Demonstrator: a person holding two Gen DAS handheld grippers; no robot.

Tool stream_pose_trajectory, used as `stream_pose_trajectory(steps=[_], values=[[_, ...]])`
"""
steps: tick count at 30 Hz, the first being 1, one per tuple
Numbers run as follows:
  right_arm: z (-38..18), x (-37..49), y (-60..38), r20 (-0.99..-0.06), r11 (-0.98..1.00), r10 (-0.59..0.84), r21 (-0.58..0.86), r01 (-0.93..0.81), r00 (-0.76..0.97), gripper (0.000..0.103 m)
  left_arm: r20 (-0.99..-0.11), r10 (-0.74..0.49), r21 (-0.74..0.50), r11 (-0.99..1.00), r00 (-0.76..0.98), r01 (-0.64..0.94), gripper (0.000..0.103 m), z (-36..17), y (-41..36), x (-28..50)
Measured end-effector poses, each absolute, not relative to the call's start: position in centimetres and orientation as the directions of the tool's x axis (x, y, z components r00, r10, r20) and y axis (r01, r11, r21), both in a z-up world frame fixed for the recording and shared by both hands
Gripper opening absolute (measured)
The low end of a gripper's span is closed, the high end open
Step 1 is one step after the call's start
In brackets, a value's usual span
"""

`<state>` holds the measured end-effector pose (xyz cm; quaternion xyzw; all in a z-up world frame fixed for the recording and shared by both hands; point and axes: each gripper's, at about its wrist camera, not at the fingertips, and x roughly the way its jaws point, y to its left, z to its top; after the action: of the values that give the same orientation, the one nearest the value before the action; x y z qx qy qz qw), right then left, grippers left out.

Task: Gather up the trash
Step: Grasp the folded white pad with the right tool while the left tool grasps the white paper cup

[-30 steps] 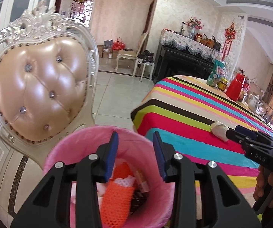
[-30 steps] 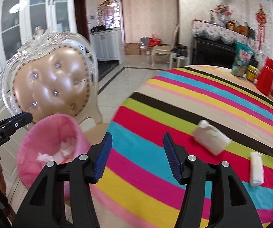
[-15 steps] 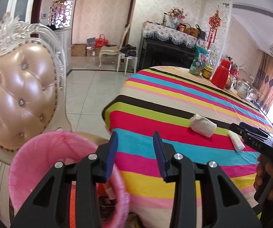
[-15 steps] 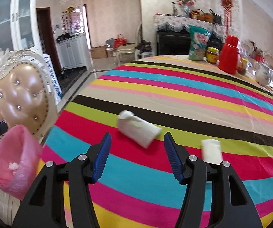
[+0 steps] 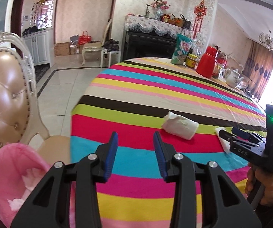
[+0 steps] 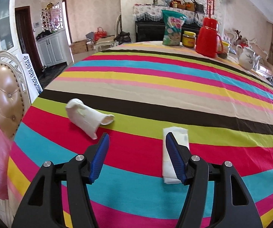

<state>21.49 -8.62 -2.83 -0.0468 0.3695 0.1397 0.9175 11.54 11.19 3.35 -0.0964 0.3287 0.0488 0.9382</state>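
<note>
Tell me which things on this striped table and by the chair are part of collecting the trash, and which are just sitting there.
Part of the job:
- crumpled paper roll
- flat folded tissue
- pink-lined bin

Just lying about:
- red thermos
- green snack bag
- yellow-lidded jar
- white teapot
- padded chair

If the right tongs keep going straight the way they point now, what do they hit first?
Probably the bare striped tablecloth: the open right tongs aim between the crumpled paper roll and the folded tissue, which lies by the right finger. Depth is unclear.
</note>
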Motion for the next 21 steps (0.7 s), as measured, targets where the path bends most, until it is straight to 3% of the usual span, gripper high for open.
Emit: stream_pose_trajectory(steps=[18, 21], values=[[-6.8, 25.4, -12.3, -0.788, 0.98, 0.139, 0.021, -0.199, 0.599, 0.059, -0.692, -0.101, -0.196, 0.979, 0.715, -0.052, 0.042, -1.2, 5.3, 19.6], [-7.1, 25.3, -12.3, -0.797, 0.978, 0.143, 0.024, -0.205, 0.587, 0.055, -0.702, -0.125, -0.207, 0.978, 0.701, -0.033, 0.049, -1.8, 4.6, 20.5]])
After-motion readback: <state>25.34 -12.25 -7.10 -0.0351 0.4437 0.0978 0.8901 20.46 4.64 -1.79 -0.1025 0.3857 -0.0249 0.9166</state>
